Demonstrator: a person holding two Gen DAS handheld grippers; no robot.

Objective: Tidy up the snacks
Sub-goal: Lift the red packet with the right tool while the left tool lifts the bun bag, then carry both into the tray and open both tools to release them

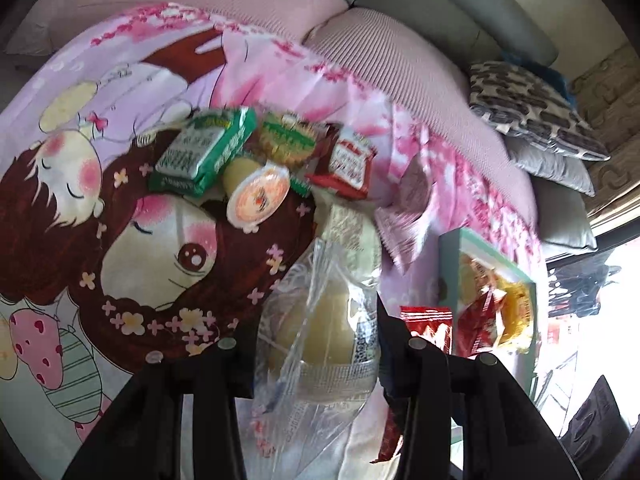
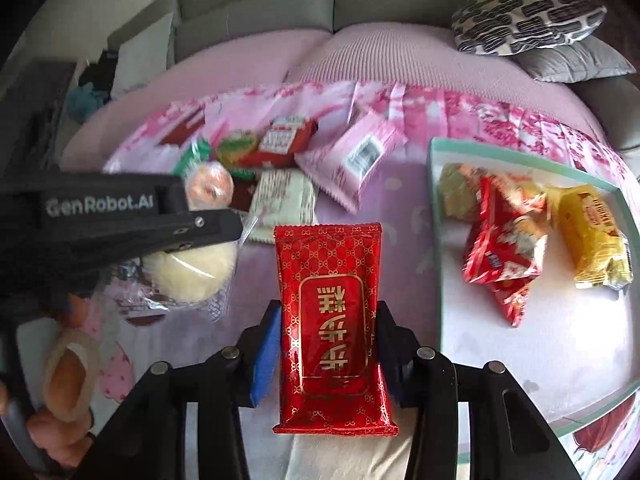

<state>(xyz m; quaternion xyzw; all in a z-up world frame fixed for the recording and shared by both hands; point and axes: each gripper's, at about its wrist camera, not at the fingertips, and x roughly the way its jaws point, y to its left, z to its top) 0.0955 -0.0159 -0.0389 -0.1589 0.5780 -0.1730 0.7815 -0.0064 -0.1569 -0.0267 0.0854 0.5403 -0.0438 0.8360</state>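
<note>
We hold two snacks at once, one per gripper, so both can go to the tray in a single trip. Our right gripper (image 2: 326, 364) is closed on the red packet (image 2: 330, 320), pads pressing its long sides so it stays flat. Our left gripper (image 1: 316, 344) pinches the clear-wrapped bun (image 1: 324, 320), narrow jaws squeezing the crinkled plastic rather than the soft bun. The teal-rimmed tray (image 2: 434, 208) lies to the right, already holding red and yellow packets. The unsorted pile (image 2: 260, 160) waits on the far blanket (image 2: 400, 192).
</note>
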